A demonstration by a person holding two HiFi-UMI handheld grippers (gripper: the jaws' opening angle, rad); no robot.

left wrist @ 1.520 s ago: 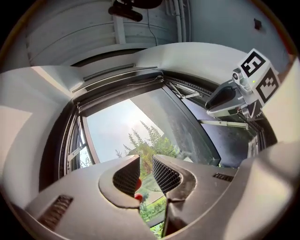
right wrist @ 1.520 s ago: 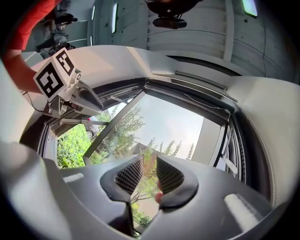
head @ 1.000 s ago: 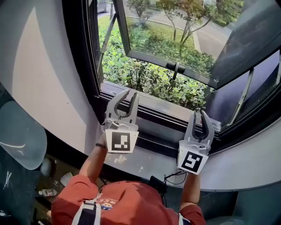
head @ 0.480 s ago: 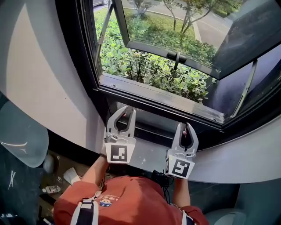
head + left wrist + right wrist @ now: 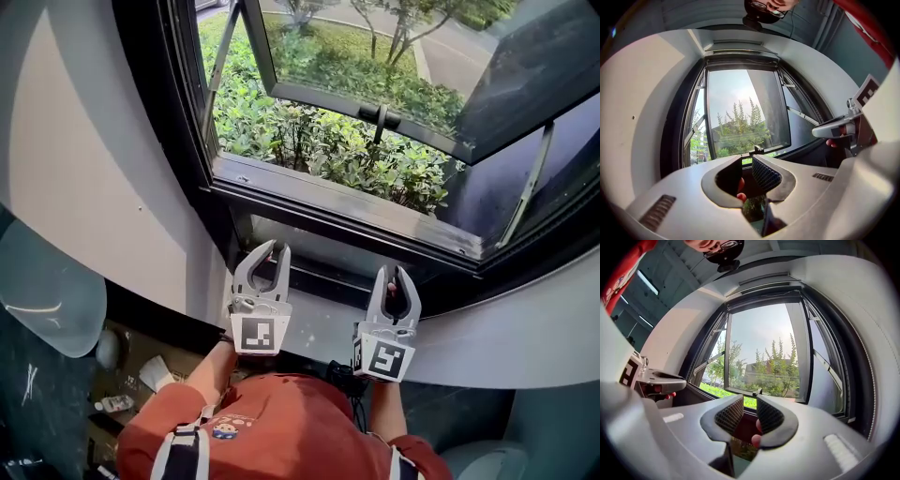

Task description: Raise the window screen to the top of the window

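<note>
Below open window (image 5: 347, 214), left gripper (image 5: 275, 249), right gripper (image 5: 395, 275), black square markers (image 5: 257, 334)

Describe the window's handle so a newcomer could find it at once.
Find the dark-framed window with its glass sash swung outward over green shrubs. Midway along the sash's bottom rail sits the handle. It is the only short dark lever on that rail, unlike the long slanted stay arms at the sash's sides.
</note>
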